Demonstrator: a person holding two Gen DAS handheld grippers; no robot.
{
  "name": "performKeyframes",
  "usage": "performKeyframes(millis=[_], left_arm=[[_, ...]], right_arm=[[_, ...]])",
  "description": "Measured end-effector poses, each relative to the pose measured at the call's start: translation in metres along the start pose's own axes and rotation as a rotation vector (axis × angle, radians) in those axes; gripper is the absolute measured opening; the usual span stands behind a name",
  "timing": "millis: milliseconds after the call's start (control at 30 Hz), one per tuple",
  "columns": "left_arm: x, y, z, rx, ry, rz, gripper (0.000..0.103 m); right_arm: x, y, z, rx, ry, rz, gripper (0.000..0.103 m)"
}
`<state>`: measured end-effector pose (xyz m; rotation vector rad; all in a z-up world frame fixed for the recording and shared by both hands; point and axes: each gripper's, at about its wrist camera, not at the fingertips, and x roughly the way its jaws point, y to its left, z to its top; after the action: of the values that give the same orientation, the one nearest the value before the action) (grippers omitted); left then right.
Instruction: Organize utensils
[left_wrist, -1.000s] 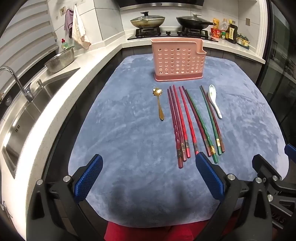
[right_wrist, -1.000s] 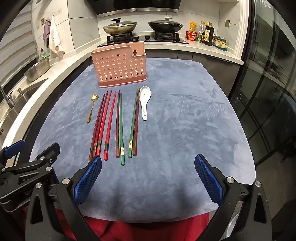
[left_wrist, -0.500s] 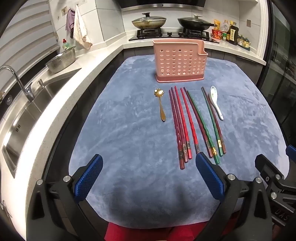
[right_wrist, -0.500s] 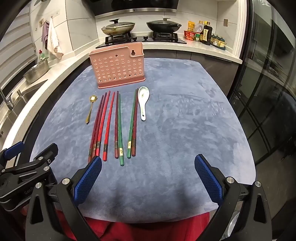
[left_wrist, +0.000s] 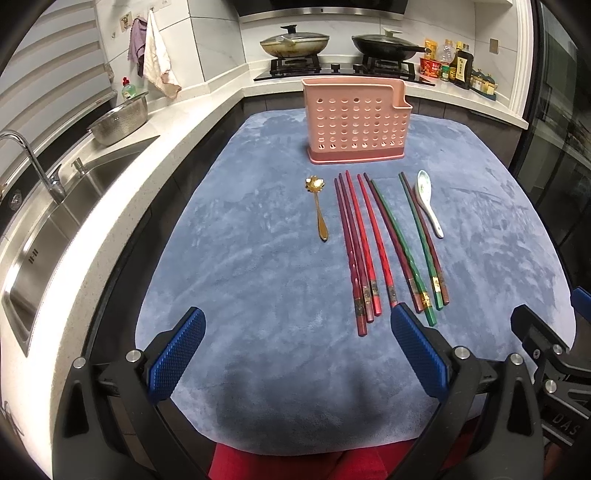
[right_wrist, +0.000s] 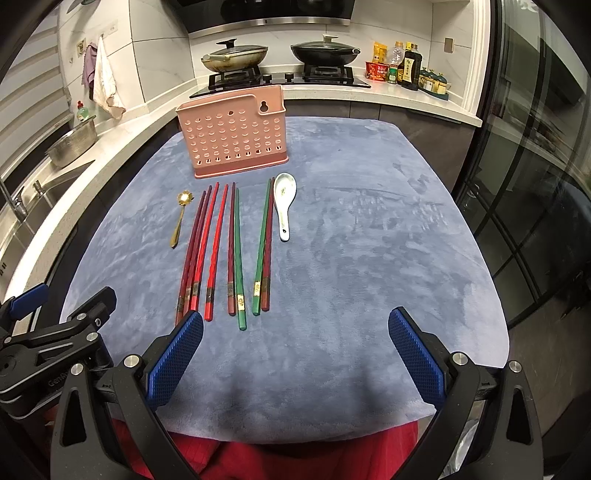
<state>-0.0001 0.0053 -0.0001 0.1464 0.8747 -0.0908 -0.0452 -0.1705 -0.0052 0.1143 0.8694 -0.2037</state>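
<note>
chopsticks (left_wrist: 384, 247) lie between two spoons before the pink holder (left_wrist: 356, 122); left gripper (left_wrist: 295, 354) and right gripper (right_wrist: 295, 354) both gape empty.

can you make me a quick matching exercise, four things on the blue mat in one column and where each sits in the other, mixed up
Things:
1. gold spoon
2. white spoon
3. pink holder
4. chopsticks

Places:
A. far end of the mat, upright
B. left end of the row
C. between the two spoons
D. right end of the row

Pairs: 1-B, 2-D, 3-A, 4-C
</note>
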Motion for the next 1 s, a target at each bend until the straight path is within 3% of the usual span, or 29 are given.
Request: performKeyframes(millis=[1000], left_arm=[[0.0029,0.0007,0.0010,-0.011,0.002,-0.007,0.096]], right_arm=[[0.0001,0.0007,-0.0002,0.005,0.002,-0.004,0.096]])
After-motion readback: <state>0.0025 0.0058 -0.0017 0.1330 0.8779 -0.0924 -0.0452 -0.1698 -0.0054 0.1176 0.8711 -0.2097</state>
